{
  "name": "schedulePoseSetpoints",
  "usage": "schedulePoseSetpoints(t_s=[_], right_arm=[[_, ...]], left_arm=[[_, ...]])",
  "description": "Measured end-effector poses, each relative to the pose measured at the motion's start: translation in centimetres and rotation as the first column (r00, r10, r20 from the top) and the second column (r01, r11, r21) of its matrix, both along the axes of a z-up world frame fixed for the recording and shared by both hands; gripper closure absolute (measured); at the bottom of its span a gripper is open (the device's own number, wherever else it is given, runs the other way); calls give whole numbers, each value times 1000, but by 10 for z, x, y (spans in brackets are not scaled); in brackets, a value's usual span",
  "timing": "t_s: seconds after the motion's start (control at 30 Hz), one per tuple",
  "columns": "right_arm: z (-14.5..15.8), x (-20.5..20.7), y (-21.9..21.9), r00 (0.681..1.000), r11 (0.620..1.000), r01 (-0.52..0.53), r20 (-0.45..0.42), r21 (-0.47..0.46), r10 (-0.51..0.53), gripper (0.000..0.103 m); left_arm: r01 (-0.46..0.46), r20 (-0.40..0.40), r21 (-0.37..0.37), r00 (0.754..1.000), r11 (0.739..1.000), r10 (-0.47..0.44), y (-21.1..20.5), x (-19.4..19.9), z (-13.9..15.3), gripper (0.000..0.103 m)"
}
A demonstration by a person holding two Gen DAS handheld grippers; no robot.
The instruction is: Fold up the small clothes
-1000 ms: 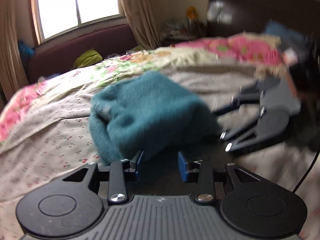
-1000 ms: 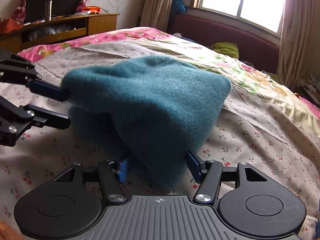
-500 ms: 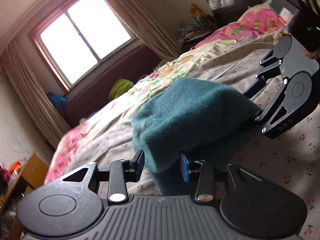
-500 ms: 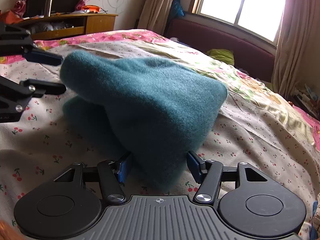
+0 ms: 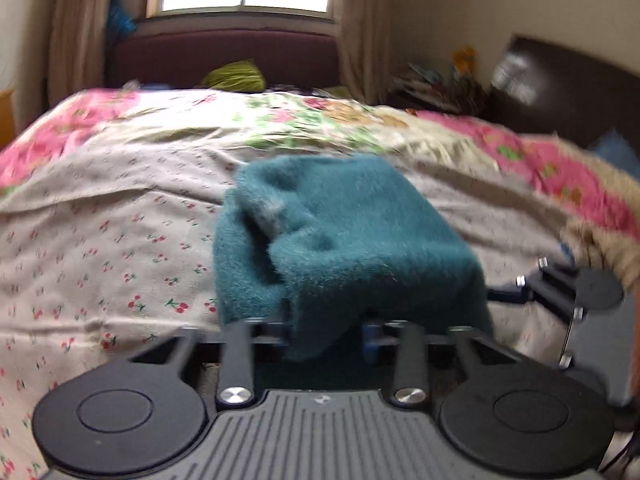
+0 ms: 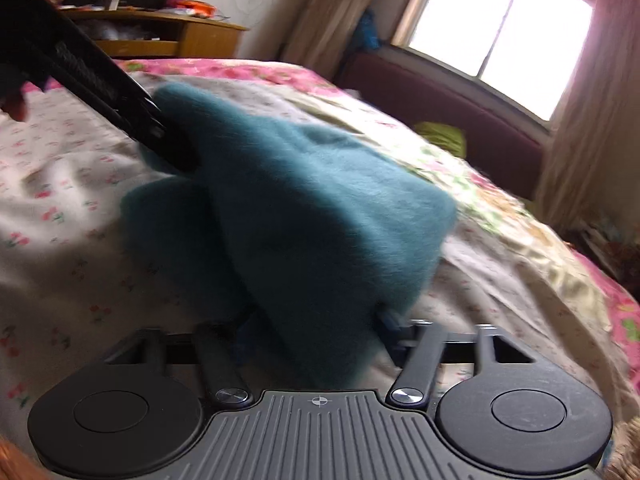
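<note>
A fuzzy teal garment (image 5: 344, 240) is folded over on the flowered bedspread (image 5: 120, 240), its near edge lifted. My left gripper (image 5: 326, 338) is shut on the near edge, with cloth bunched between the blue pads. My right gripper (image 6: 316, 320) is shut on another edge of the same garment (image 6: 312, 208), which drapes over its fingers. The right gripper shows at the right of the left wrist view (image 5: 560, 296). The left gripper shows at the upper left of the right wrist view (image 6: 160, 132), against the cloth.
The bed has a pink and green floral quilt (image 5: 320, 120) at its far side. A maroon bench (image 5: 224, 56) with a green bundle (image 5: 236, 76) stands under the window. A wooden shelf (image 6: 172, 36) is at the left. A dark headboard (image 5: 560, 88) is at the right.
Both grippers have swung round with the garment still held. The left view now faces the window square on, and the garment's fold sits higher and nearer to both cameras.
</note>
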State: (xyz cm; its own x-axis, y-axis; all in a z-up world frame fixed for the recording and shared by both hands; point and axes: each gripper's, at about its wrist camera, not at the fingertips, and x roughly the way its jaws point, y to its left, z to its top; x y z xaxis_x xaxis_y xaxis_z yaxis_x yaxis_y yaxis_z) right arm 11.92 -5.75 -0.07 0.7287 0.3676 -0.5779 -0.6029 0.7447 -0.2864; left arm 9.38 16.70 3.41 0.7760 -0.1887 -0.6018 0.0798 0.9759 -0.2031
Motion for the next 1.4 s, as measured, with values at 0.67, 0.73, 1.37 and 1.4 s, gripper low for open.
schedulePoseSetpoints(t_s=[0.67,0.73,1.37,1.4], right_arm=[[68,-20,-3,987,987,-67,-133,144,86,68],[72,-5,22,980,980,-85,-160,178,114,60],[66,88,136,918,968,177,-385,175,-98,81],[69,86,139,920,966,175,-381,191,-91,81]], left_arm=[[-187,-139,-182,977,965,163,33,-29,-46,71],[-198,-127,-187,976,962,176,32,-30,-48,71],[-226,-12,-325,972,918,235,55,-52,-53,71],[-234,3,-328,968,915,249,56,-55,-51,71]])
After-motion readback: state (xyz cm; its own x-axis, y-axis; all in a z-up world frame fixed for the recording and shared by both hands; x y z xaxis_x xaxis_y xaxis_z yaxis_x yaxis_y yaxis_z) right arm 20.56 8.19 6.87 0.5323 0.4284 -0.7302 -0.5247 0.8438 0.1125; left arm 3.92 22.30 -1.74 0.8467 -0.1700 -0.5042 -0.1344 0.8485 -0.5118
